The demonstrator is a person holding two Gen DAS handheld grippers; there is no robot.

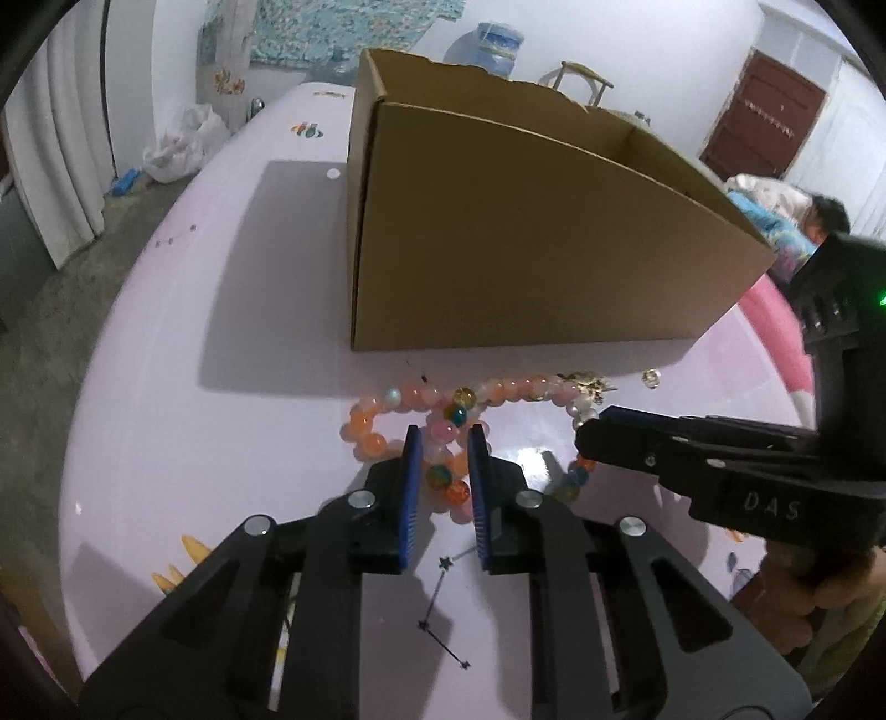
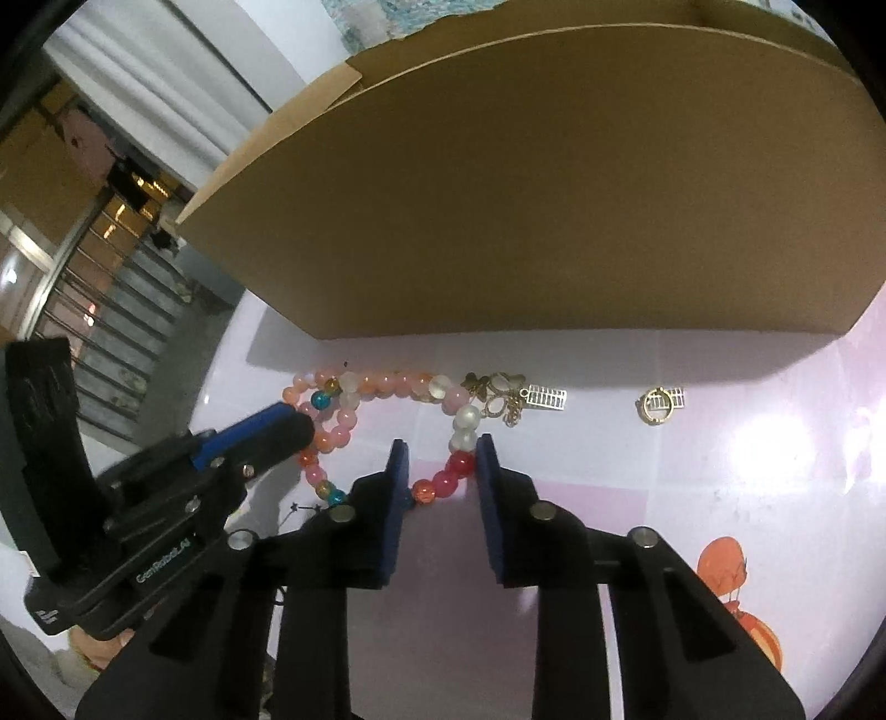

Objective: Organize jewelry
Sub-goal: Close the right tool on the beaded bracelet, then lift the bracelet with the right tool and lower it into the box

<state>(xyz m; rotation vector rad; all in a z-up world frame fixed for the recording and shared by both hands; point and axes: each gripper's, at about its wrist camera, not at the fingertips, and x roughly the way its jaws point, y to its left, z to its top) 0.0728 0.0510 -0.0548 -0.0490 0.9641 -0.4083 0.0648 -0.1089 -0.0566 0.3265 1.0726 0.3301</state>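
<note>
Several bead bracelets lie tangled on the pink table in front of a brown cardboard box (image 1: 526,249). The pink and orange bracelet (image 1: 387,412) and a multicoloured one (image 1: 448,482) lie by my left gripper (image 1: 446,437), which is open with its jaws either side of the beads. My right gripper (image 2: 440,443) is open around a red, orange and white bracelet (image 2: 451,471); it also shows in the left wrist view (image 1: 587,437). Gold earrings (image 2: 545,397) and a gold ring charm (image 2: 659,407) lie near the box (image 2: 526,194).
The pink table (image 1: 166,415) has printed fruit pictures. The box stands open-topped, close behind the jewelry. A chair and a water bottle (image 1: 487,41) are beyond the table. A person (image 1: 825,216) lies at far right.
</note>
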